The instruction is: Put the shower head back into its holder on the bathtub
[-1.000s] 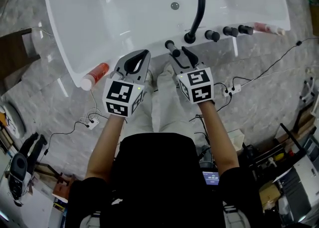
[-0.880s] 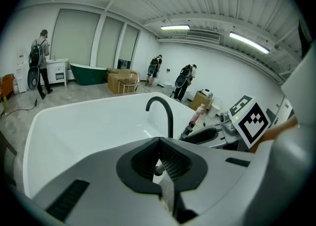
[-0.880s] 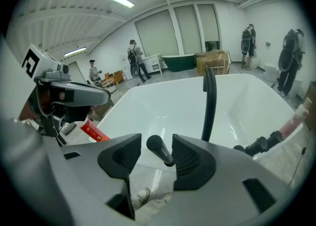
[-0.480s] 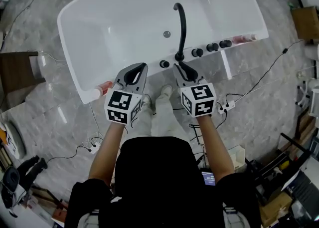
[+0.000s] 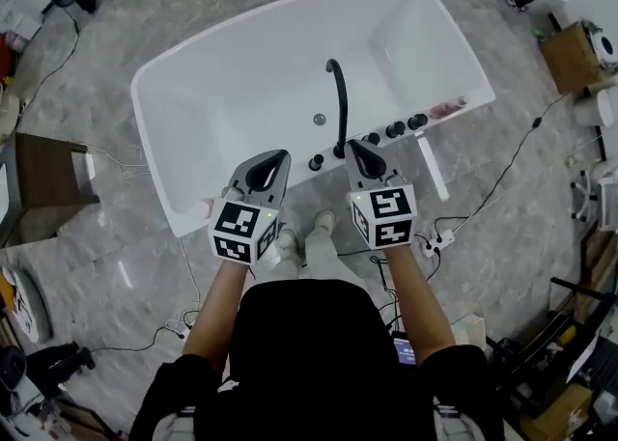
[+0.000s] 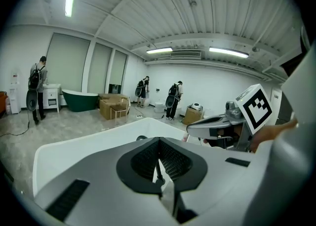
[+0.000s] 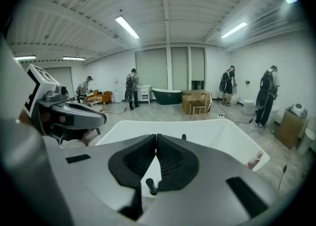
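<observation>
The white bathtub lies below me with a black curved faucet on its near rim. Left of the faucet's base a short black stub, the shower head, stands in the rim. The right gripper view shows it as a black peg below the jaws. My right gripper hovers well above the rim, shut with nothing in it. My left gripper hangs beside it at the same height, also shut and empty.
Three black knobs and a pink bottle sit on the rim right of the faucet. A wooden stool stands left of the tub. A power strip and cables lie on the floor. People stand far off.
Both grippers have risen well above the tub rim, so the tub looks smaller. The right jaws, open beside the black shower head a second ago, have closed with nothing in them.
</observation>
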